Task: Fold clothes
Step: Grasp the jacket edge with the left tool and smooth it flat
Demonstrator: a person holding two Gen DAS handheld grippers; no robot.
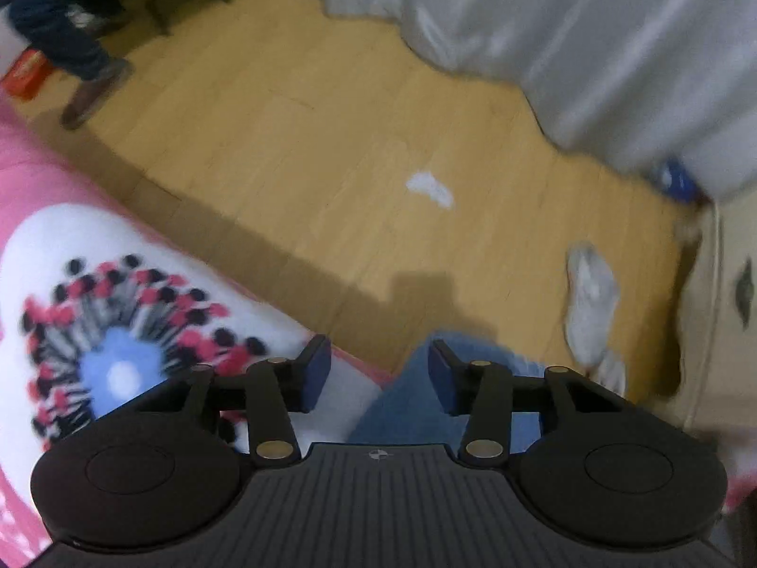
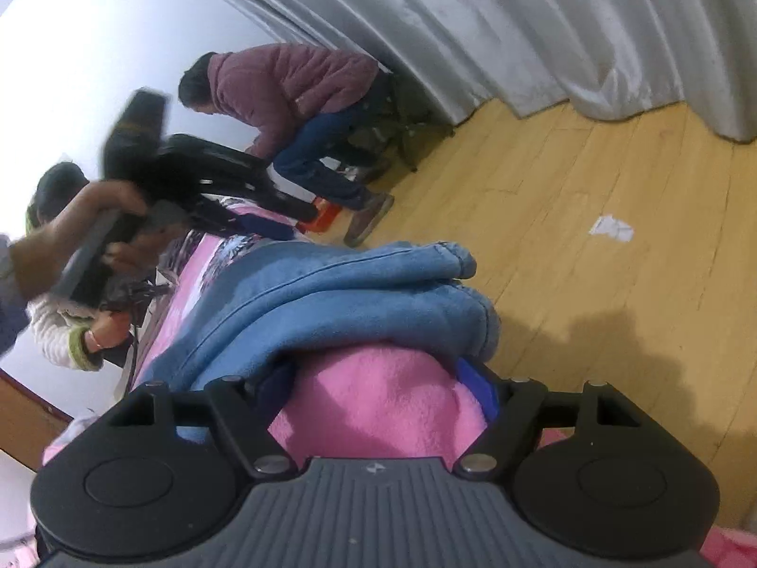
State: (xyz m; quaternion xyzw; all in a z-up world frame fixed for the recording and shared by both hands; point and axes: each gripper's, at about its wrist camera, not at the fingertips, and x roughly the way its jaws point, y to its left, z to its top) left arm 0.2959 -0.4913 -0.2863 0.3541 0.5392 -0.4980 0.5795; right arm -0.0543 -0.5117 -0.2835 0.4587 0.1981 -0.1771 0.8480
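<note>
Pink fleece blanket (image 2: 378, 402) covered the bed right under the right gripper (image 2: 383, 393), whose jaws stood wide with a hump of that blanket between them; whether they pinched it, hard to tell. Folded blue jeans (image 2: 340, 298) lay just beyond, near the bed's edge. Left gripper (image 1: 378, 374) hung partly open, holding nothing, above denim. Further off: wooden floor (image 1: 307, 151), grey curtain (image 2: 520, 23).

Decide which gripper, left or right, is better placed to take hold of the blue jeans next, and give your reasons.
Probably the right. The right gripper sits open at the folded blue jeans, which lie on the pink blanket just past its fingertips. The left gripper is open over the wooden floor, with nothing between its fingers.
</note>
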